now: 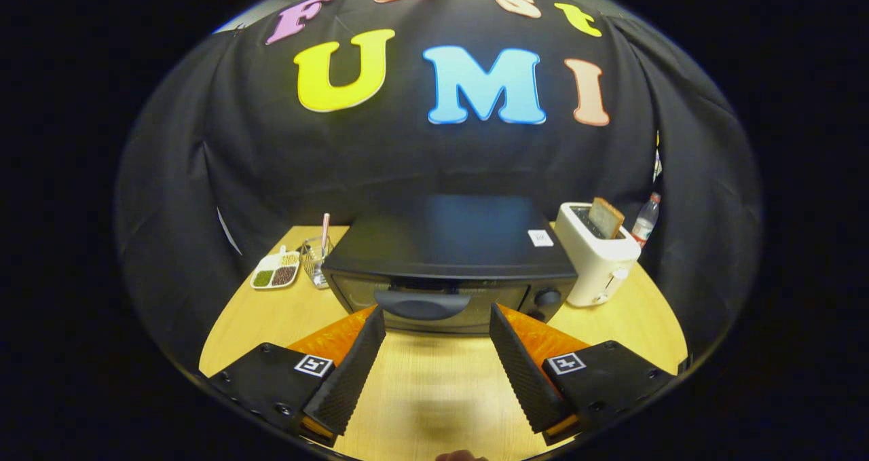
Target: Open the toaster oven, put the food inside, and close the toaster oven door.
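Facing toaster oven [448, 271], tool [438, 322] spread.

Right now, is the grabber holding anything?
Hand-held gripper: open, holding nothing, its fingers spread just in front of the closed toaster oven's door handle.

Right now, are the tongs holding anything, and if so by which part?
Nothing is held. The tongs are open with bare table between the fingers, and the toaster oven's door handle sits just ahead of them, untouched.

A light wooden table [631, 318] stands before the booth's draped black cloth wall [434, 162].
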